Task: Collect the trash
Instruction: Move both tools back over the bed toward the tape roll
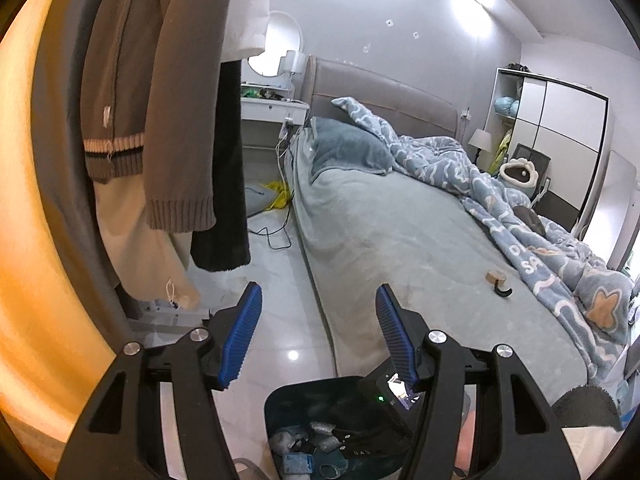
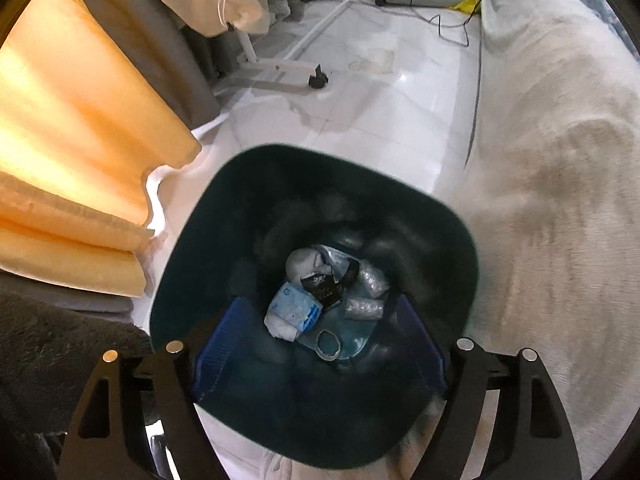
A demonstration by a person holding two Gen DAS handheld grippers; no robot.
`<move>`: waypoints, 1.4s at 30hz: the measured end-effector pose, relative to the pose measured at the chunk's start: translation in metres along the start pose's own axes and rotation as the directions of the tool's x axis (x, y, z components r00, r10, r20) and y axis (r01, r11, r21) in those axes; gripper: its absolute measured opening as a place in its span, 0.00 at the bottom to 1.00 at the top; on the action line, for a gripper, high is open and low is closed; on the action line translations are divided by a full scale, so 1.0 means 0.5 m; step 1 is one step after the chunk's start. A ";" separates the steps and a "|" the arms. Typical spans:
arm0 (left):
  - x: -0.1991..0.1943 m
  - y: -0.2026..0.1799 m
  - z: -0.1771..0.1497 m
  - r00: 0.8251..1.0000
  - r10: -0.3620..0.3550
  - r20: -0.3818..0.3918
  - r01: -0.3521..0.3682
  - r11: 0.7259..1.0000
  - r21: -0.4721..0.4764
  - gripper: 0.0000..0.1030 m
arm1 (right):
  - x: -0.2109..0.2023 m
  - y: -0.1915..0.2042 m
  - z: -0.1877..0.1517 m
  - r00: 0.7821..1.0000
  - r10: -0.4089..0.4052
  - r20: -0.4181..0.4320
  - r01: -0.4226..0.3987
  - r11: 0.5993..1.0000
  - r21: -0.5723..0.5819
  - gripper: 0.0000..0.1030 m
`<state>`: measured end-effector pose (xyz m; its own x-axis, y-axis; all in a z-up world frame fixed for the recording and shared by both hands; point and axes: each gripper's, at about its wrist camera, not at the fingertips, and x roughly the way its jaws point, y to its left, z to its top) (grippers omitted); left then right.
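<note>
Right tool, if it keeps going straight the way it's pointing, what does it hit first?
Probably the trash in the bin: the open right tool points down into its mouth, and the blue packet lies nearly in line. Depth is unclear, so the bin bottom could come first.

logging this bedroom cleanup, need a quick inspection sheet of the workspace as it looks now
surface: glossy white tile floor, faint stain patch.
job's things: dark bin on the floor, holding wrappers, a blue-white packet and a ring; small roll items on the bed.
clutter: yellow item on the floor by the bed.
grippers: left gripper open, empty; right gripper open over the bin, empty.
cables: black cable on the floor.
surroundings: hanging clothes, orange curtain, wardrobe.
</note>
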<state>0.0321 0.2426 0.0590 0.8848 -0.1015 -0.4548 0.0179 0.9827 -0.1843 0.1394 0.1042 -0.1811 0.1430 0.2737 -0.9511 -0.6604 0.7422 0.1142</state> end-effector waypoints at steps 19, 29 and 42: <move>0.061 -0.161 0.026 0.995 -0.096 -0.008 0.097 0.993 0.070 0.68 | -0.246 -0.168 -0.051 0.951 -0.114 0.288 0.077 0.988 0.136 0.82; 0.129 -0.292 0.003 0.987 -0.149 -0.055 0.156 0.976 0.155 0.77 | -0.390 -0.327 -0.086 0.889 -0.248 0.384 0.153 0.953 0.262 0.88; 0.235 -0.431 -0.043 0.966 -0.210 -0.150 0.240 0.946 0.220 0.83 | -0.472 -0.498 -0.125 0.858 -0.284 0.427 0.134 0.928 0.348 0.92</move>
<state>0.1223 0.0154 0.0265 0.7809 -0.3280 -0.5316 0.3317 0.9389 -0.0921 0.2240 -0.1832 -0.0031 0.6253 0.2850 -0.7265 -0.3371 0.9382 0.0780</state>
